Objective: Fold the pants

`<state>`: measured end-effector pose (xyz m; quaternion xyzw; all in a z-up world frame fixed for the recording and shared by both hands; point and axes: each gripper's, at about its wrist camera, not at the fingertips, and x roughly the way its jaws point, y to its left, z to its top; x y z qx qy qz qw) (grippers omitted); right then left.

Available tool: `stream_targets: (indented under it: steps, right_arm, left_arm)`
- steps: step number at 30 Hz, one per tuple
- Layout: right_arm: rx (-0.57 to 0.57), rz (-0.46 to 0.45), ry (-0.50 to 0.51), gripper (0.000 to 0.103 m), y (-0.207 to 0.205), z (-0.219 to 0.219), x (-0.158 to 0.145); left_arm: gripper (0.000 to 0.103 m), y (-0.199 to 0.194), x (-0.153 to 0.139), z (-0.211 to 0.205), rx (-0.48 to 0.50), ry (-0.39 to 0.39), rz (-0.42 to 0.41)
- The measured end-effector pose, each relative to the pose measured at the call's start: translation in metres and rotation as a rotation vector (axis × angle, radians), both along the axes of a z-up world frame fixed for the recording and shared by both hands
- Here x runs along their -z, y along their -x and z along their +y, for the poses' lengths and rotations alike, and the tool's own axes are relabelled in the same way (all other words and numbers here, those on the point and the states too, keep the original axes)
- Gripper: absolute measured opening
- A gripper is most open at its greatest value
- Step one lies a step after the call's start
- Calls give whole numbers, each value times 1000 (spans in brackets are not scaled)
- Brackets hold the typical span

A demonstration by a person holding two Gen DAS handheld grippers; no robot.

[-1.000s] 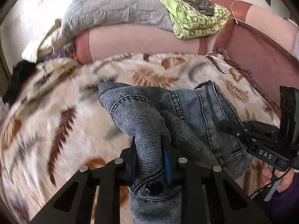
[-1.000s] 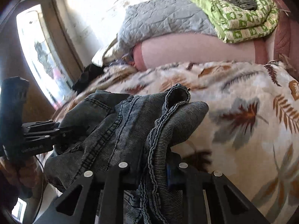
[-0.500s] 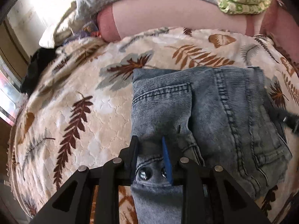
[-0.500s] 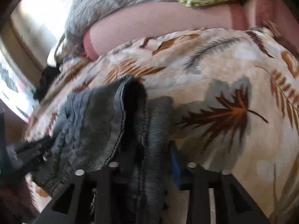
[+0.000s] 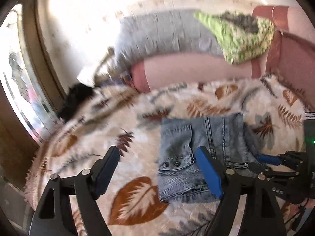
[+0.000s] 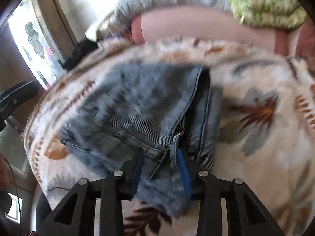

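The blue denim pants (image 5: 204, 153) lie folded in a compact square on the leaf-print blanket (image 5: 137, 196). My left gripper (image 5: 157, 153) is wide open and empty, raised just left of the pants, its right finger over their near edge. In the right wrist view the pants (image 6: 137, 108) fill the middle. My right gripper (image 6: 160, 155) is partly open, its fingers on either side of the near denim edge, not pressing it. It also shows at the right edge of the left wrist view (image 5: 279, 161).
A pink bolster (image 5: 196, 70) runs along the back of the bed with a grey quilt (image 5: 167, 33) and a green patterned cloth (image 5: 244, 37) on top. A black item (image 5: 76, 100) lies at the far left by the window (image 5: 21, 92).
Both grippers lowered the pants flat onto the blanket. The left gripper opened wide and pulled back and up. The right gripper loosened its hold on the denim edge.
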<state>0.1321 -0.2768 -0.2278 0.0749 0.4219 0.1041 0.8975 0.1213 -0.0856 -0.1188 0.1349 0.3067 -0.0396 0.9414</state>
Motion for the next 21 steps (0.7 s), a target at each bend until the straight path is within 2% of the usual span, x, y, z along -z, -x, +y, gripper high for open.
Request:
stream_targets:
  steps: [1, 5, 7, 10, 12, 17, 19, 21]
  right_arm:
    - [8, -37, 1, 39, 11, -1, -10]
    - [48, -258, 15, 39, 68, 0, -62]
    - [92, -322, -4, 39, 96, 2, -78]
    - [160, -359, -27, 39, 136, 9, -91]
    - [159, -379, -40, 39, 149, 18, -97]
    - [154, -382, 41, 39, 172, 41, -116]
    - [148, -385, 40, 40, 180, 47, -127]
    - [160, -392, 52, 53, 183, 55, -139]
  left_arm:
    - [88, 10, -10, 3, -10, 0, -23]
    - [88, 46, -40, 14, -13, 19, -95]
    - [89, 59, -50, 20, -14, 33, -114]
    - [89, 73, -61, 27, -19, 40, -116]
    - [89, 81, -66, 32, -26, 48, -118]
    - [89, 99, -80, 45, -45, 71, -136]
    - [89, 104, -84, 51, -52, 81, -146]
    - [89, 108, -88, 57, -65, 84, -149]
